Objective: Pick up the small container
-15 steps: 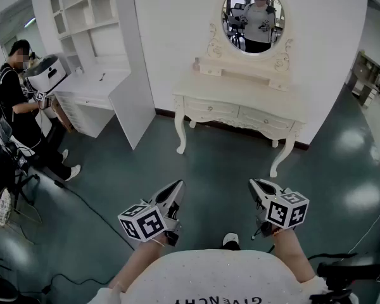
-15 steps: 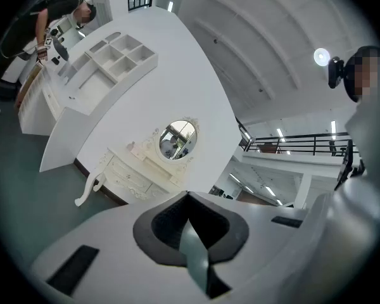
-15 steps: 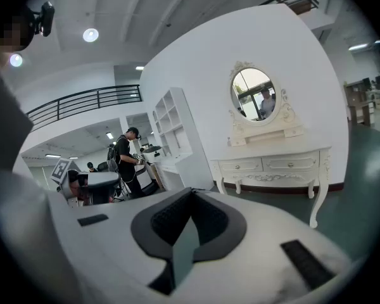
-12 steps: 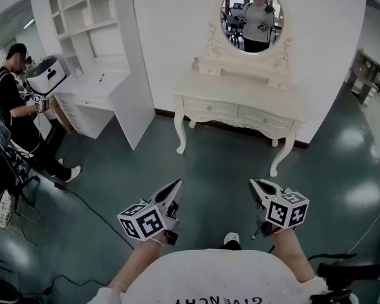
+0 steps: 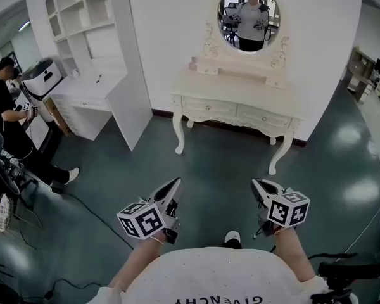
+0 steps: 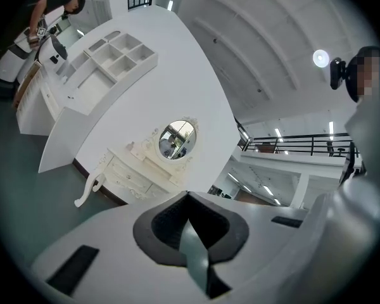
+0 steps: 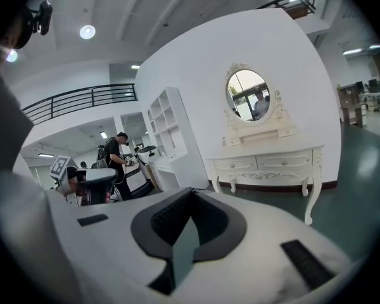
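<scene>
Head view shows the cream dressing table (image 5: 240, 95) well ahead of both tongs, then the left gripper (image 5: 176, 184) and right gripper (image 5: 256, 184), jaws closed together on nothing, and the small container (image 5: 194, 63) on its raised shelf, far beyond them.

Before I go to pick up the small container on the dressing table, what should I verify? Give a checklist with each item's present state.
1. Target found: ok. The small pale container stands on the raised shelf of the cream carved dressing table, at the left end.
2. Left gripper empty: ok, jaws together on nothing.
3. Right gripper empty: ok, same.
4. Jaws open for grasping: not ok, both shut.
5. Container within reach: not ok; dark green floor lies between.
6. Container's lid: cannot tell, too small.
</scene>
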The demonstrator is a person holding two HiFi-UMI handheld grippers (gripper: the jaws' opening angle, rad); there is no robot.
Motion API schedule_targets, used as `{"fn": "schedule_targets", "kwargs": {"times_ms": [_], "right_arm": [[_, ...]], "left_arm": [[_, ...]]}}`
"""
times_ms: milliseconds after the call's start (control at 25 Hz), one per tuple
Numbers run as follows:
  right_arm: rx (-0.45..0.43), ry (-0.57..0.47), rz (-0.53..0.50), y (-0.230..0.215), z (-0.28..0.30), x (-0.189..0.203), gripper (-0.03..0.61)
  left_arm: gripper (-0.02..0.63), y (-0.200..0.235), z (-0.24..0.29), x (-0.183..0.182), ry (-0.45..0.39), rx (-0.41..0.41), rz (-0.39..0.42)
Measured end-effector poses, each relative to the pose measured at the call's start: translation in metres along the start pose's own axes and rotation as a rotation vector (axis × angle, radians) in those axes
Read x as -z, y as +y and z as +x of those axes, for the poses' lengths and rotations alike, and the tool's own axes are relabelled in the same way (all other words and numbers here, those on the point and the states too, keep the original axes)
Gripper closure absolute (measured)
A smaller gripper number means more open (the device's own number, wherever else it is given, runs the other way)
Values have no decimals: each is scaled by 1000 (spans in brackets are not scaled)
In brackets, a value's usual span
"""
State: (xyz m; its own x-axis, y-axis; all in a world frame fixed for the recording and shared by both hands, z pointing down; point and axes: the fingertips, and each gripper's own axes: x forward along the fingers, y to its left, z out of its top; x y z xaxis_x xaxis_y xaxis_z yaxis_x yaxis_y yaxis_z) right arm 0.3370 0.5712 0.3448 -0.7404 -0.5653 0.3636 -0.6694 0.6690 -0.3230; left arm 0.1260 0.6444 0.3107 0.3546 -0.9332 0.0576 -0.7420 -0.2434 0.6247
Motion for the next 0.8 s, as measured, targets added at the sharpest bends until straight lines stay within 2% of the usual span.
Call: {"fn": "schedule_targets", "kwargs": {"times_ms": [240,400,480,680,800], "right_arm": [[-73,10,31,27,21,3,580],[-123,-44,91,48,30,5,580],[-109,-46,86,49,37,10,580],[-14,37,76,28,51,33,580],[2,7,82,21,62,29,580]], "left_arm": [[614,12,-13,-3,-1,-4,-9],[614,26,-27,5,24,-15,-32],[614,37,-32,9,35,-28,-45],[614,60,-34,21,65,-68,-89],[614,70,-27,19,68,-76,-96]]}}
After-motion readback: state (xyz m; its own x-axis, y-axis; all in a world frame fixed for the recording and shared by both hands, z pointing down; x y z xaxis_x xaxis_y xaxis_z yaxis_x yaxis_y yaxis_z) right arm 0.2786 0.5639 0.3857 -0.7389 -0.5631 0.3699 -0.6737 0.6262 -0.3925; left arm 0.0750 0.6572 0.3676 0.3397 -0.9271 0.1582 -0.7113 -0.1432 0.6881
